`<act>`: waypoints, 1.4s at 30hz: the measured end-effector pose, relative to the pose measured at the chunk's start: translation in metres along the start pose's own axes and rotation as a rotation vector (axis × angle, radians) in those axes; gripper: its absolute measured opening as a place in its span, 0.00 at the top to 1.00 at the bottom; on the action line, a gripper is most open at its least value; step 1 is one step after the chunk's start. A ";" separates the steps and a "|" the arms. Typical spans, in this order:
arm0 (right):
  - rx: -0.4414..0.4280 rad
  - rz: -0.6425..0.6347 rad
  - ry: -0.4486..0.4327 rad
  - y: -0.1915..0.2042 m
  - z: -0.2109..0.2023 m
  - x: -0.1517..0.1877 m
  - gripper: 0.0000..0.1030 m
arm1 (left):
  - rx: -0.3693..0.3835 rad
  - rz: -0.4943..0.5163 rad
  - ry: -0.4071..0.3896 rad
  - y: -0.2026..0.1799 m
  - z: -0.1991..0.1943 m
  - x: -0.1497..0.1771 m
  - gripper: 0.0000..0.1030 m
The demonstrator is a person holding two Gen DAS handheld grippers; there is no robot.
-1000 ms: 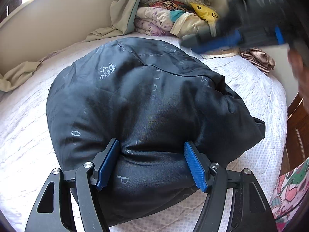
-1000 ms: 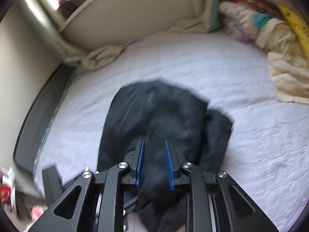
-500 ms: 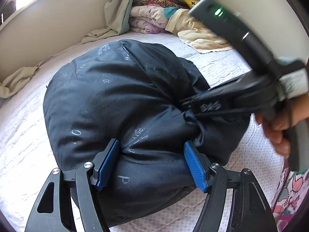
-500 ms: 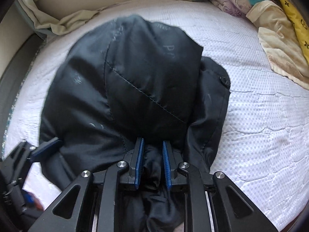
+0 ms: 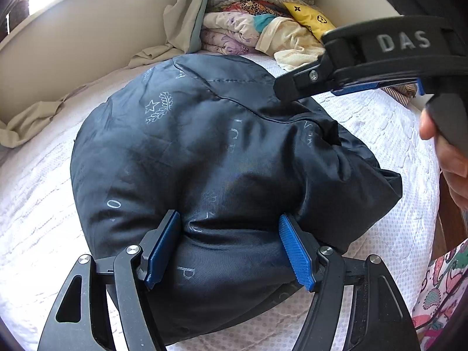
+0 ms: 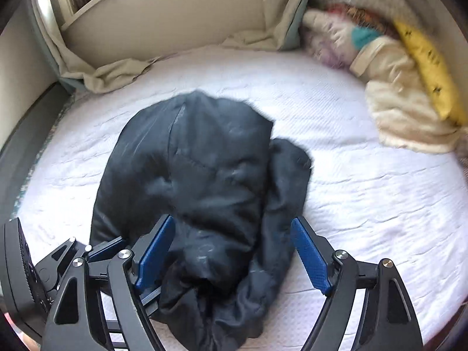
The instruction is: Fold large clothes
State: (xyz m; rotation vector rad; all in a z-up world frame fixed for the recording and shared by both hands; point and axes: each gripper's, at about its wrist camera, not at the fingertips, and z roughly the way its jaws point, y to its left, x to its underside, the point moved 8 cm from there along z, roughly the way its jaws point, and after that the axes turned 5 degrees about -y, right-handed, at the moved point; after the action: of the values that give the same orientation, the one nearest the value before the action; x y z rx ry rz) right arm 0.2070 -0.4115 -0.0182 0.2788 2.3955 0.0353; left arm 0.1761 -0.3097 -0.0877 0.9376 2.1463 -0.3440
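Blue ribbed pads of the left gripper (image 5: 231, 251) press into a thick fold of the black jacket (image 5: 204, 158), jaws wide but clamped on the near edge of the bundle. Right gripper (image 6: 234, 260): jaws opening, pads clear of the cloth, jacket below and between them, nothing held. In the left view it hangs above the jacket's far right side, a hand (image 5: 447, 158) on its grip. Jacket lies bunched mid-mattress (image 5: 32, 204), partly folded. Shiny padded fabric, so likely light, puffy and springy, slippery under the pads; thin pinches may slide off. Better to take a seam or a doubled edge. Folded bedding (image 5: 257, 20) piled at the far wall, well apart.
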 end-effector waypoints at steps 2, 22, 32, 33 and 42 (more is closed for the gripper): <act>-0.010 0.026 0.076 -0.006 0.016 0.009 0.20 | 0.002 -0.003 0.002 0.001 0.000 -0.001 0.29; -0.296 0.335 0.257 -0.051 0.093 0.048 0.20 | 0.236 -0.589 0.127 0.144 -0.041 0.022 0.07; -0.318 0.335 0.256 -0.049 0.098 0.050 0.20 | 0.378 -0.700 0.198 0.129 0.009 0.040 0.05; -0.320 0.336 0.256 -0.049 0.098 0.050 0.20 | 0.388 -0.720 0.188 0.129 0.013 0.041 0.04; -0.444 0.433 0.277 -0.040 0.107 0.051 0.30 | 0.378 -0.750 0.095 0.135 0.017 0.031 0.13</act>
State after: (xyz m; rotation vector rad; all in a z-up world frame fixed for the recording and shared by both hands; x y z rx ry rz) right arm 0.2340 -0.4458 -0.1356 0.6025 2.4673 0.8400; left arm 0.2685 -0.2084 -0.1156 0.2935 2.5077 -1.1171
